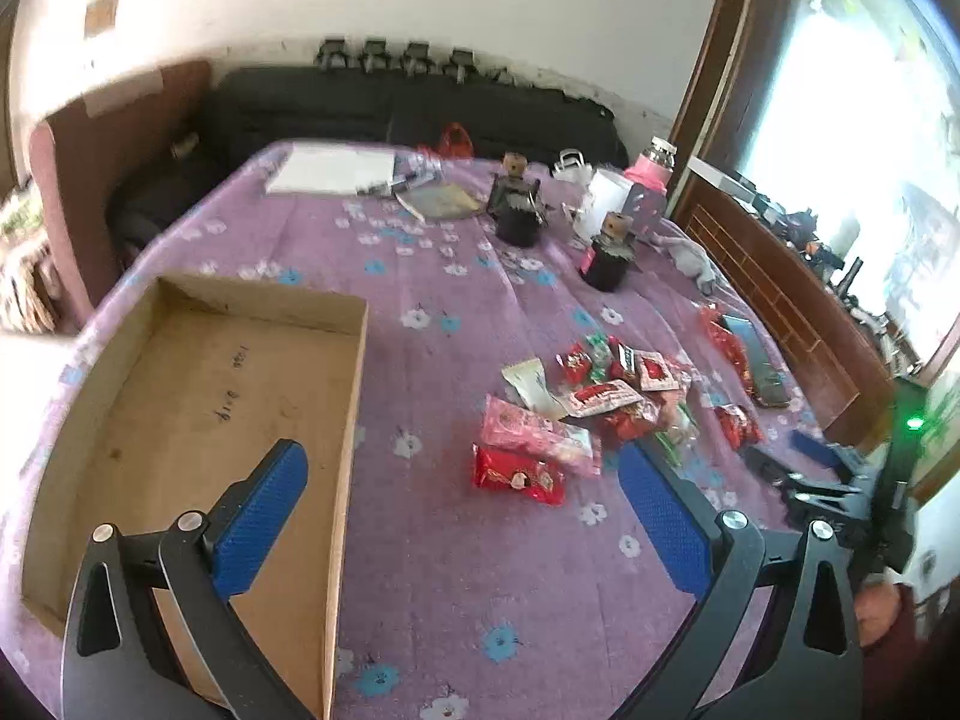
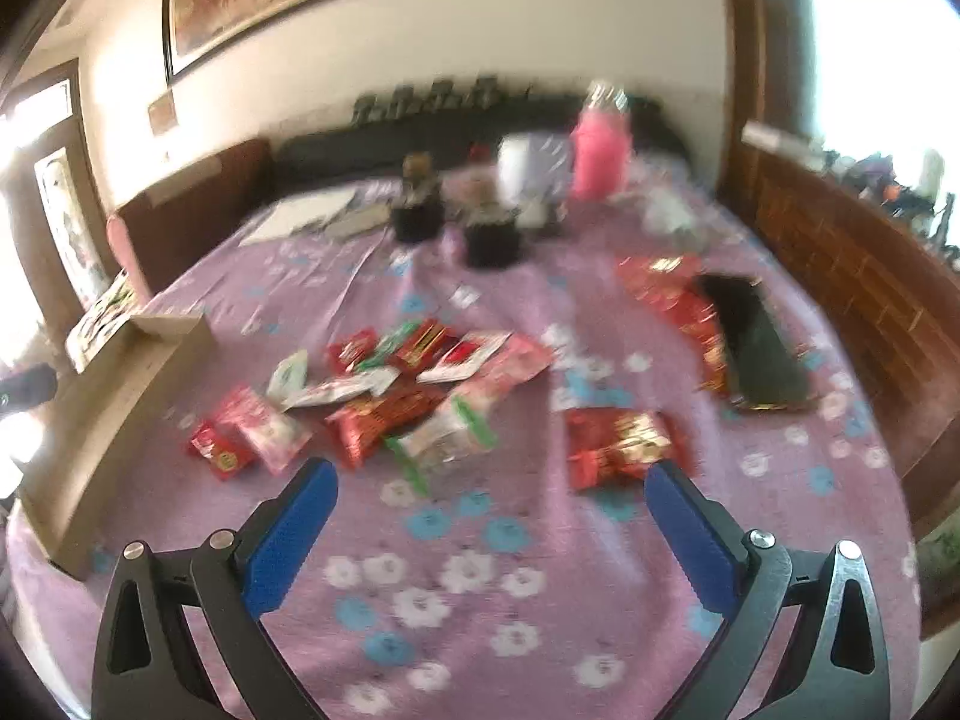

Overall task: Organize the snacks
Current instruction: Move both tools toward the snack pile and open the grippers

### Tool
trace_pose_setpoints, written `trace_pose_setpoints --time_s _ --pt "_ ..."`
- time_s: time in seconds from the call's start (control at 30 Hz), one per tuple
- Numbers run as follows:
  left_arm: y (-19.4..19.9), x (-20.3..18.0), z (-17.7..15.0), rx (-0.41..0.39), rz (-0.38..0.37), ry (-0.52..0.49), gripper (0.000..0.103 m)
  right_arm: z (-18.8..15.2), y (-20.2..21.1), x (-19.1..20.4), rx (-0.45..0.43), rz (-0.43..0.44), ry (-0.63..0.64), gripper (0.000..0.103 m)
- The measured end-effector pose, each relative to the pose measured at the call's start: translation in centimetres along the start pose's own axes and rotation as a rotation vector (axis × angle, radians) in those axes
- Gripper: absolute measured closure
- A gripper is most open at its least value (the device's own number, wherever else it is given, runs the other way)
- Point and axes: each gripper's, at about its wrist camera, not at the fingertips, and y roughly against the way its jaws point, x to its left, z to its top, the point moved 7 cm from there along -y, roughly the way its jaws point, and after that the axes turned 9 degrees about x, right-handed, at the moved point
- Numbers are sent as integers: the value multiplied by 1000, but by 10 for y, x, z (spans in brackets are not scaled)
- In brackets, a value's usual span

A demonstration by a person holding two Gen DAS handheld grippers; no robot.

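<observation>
Left wrist view: the left gripper [image 1: 462, 480] hangs above a counter [image 1: 420, 570] draped in a purple flowered cloth, its blue-padded fingers [image 1: 264, 516] spread wide with nothing between them.
Right wrist view: the right gripper [image 2: 492, 510] hovers low over the same cloth, its fingers likewise wide apart and empty; the frame is blurred, so fine detail is lost.
Box: a shallow cardboard box [image 1: 354, 420] sits at the counter's left edge, open-topped, with no snacks visible inside; the left finger stands over its floor.
Snacks: a loose pile of snack packets [image 1: 591, 396], mostly red with some pink, white and green wrappers, lies on the cloth to the right of the box and apart from it; in the right view the pile [image 2: 390, 396] sits just beyond the fingertips.
Strays: one red packet [image 2: 624, 444] lies by itself near the right finger, and more red wrappers lie beside a dark phone [image 2: 756, 354] further off.
Background: two dark jars [image 1: 606, 258] and a pink bottle [image 2: 600, 150] stand at the far end.
Progress: sorting appears barely begun, by these frames; every visible packet is outside the box.
Left to do: gather pile and strays into the box.
</observation>
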Motion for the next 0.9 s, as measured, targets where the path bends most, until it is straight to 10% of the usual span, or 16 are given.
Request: trace_pose_setpoints --time_s 0.23,0.4,0.63,0.87,0.9 --pt "-32 -8 -14 107 -108 58 0 7 -42 -12 105 83 -165 29" --pt "-52 -23 -12 158 -142 52 0 14 -64 -17 124 107 -230 30" --pt "-99 -45 0 245 -84 6 0 15 -76 -9 67 77 -204 54" --pt "-149 -51 10 312 64 -59 0 12 -74 -14 24 124 -224 54" --pt "-154 -51 7 332 67 -67 14 12 -74 -14 26 132 -225 54"
